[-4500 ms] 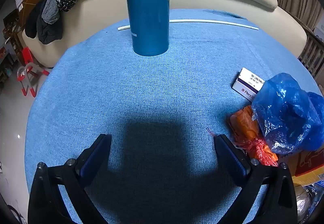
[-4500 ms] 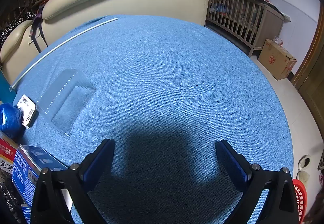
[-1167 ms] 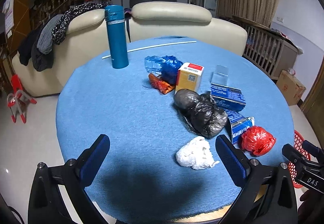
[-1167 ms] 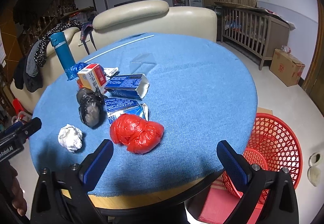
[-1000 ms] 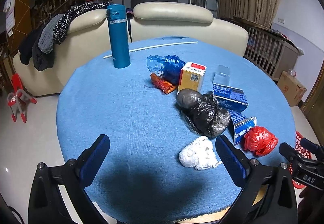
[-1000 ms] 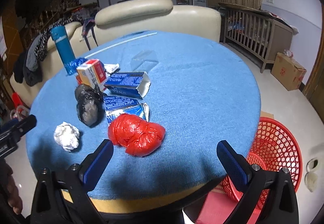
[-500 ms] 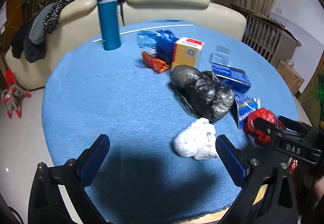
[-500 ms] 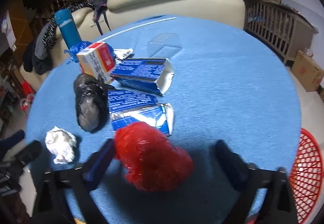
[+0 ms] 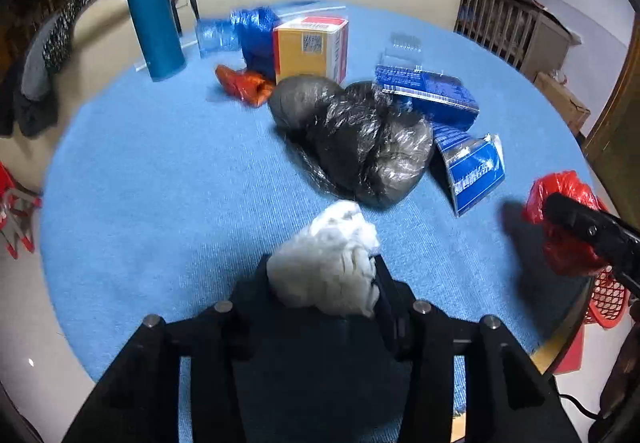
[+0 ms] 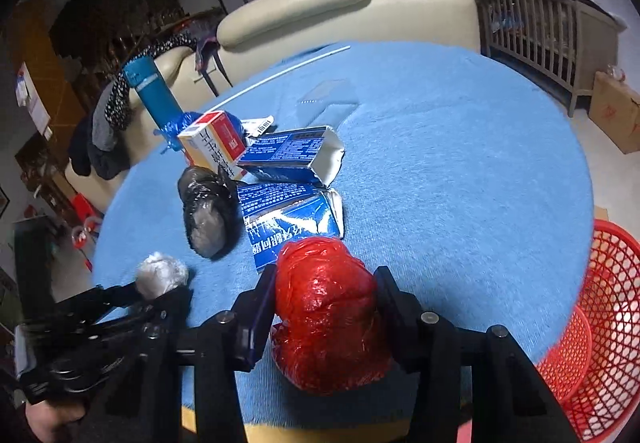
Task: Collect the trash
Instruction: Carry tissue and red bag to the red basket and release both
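Observation:
A crumpled white paper wad (image 9: 328, 255) lies near the front edge of the round blue-clothed table (image 9: 160, 183). My left gripper (image 9: 322, 271) is closing, and its pads press the wad from both sides. To the right, a red plastic bag (image 10: 324, 303) sits between the pads of my right gripper (image 10: 324, 275), which is closing and squeezes it. From the right wrist view the wad (image 10: 162, 275) shows in the left gripper's black fingers. In the left wrist view the red bag (image 9: 564, 259) is partly hidden behind a right finger.
Behind lie a black bag (image 9: 360, 139), two torn blue cartons (image 9: 428, 95), a yellow box (image 9: 308, 51), a blue plastic bag (image 9: 256, 31) and an orange wrapper (image 9: 244, 83). A blue flask (image 9: 152, 11) stands far left. A red mesh basket (image 10: 600, 303) stands on the floor at right.
Both grippers came down and forward to the table. The left one shut on the white wad and the right one on the red bag; a second ago both stood wide open.

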### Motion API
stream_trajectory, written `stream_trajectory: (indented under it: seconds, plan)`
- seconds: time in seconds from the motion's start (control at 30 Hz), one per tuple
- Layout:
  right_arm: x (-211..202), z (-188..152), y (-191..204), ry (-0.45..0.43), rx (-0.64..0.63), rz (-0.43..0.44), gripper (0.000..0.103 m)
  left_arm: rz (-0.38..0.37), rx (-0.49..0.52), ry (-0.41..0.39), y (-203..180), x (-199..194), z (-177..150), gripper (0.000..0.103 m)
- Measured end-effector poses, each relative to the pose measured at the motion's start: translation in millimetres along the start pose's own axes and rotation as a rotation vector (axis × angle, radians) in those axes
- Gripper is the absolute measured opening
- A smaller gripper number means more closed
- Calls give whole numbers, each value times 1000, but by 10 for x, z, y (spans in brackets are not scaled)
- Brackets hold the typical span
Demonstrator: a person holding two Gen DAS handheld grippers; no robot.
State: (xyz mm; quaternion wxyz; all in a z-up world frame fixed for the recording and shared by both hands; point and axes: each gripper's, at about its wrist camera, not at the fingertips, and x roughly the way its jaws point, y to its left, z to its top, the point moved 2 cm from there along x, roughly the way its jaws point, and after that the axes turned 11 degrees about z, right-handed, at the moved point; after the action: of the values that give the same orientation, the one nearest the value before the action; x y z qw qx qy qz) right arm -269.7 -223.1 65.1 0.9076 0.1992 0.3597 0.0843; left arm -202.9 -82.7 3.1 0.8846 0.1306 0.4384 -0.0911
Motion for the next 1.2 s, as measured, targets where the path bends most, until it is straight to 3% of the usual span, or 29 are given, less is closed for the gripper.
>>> stream_trajectory:
  seconds: [0.37,0.67,1.2]
  plan:
    - [-520,-94,36,-105,43,30,51,-27,7,-102,-90,-549,-10,43]
    - [-864,-79,-146,-196,104,-2,51,-47,52,-172,-248,-801,-25,43]
    - [-1407,-258,-1169,-307,297,-156,51,-96,189,-206,-774,-940,-37,43]
